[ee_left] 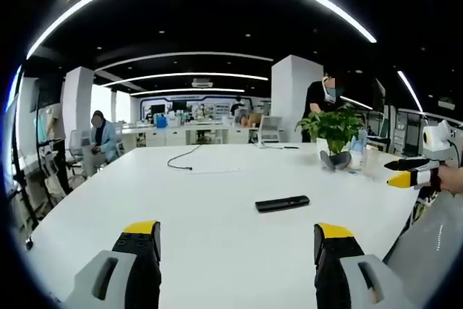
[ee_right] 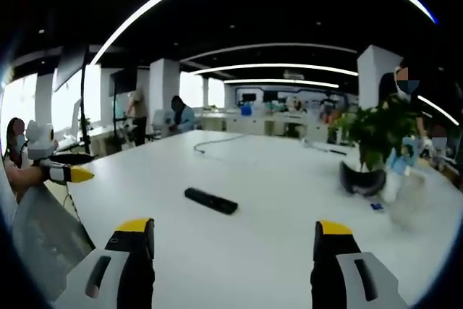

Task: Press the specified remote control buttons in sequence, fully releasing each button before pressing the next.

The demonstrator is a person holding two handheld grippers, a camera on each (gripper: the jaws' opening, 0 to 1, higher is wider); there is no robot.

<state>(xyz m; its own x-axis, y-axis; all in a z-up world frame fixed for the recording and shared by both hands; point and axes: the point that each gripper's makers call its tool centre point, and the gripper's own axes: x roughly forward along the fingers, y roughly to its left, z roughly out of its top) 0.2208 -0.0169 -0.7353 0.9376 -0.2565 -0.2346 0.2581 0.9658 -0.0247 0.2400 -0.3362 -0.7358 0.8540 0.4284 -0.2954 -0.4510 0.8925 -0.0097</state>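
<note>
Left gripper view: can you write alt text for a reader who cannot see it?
A slim black rectangular remote control lies flat on a large white table, beyond the left gripper, whose yellow-tipped jaws stand open and apart from it. The right gripper enters at the right edge, near a green potted plant.

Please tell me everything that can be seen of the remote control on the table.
The remote control is a slim black bar, seemingly plastic, lying flat on the white table. Its buttons are too small to make out. Nothing touches it except the table; bare tabletop surrounds it. It lies ahead of both open grippers, nearer the middle of the table than the potted plant.
</note>
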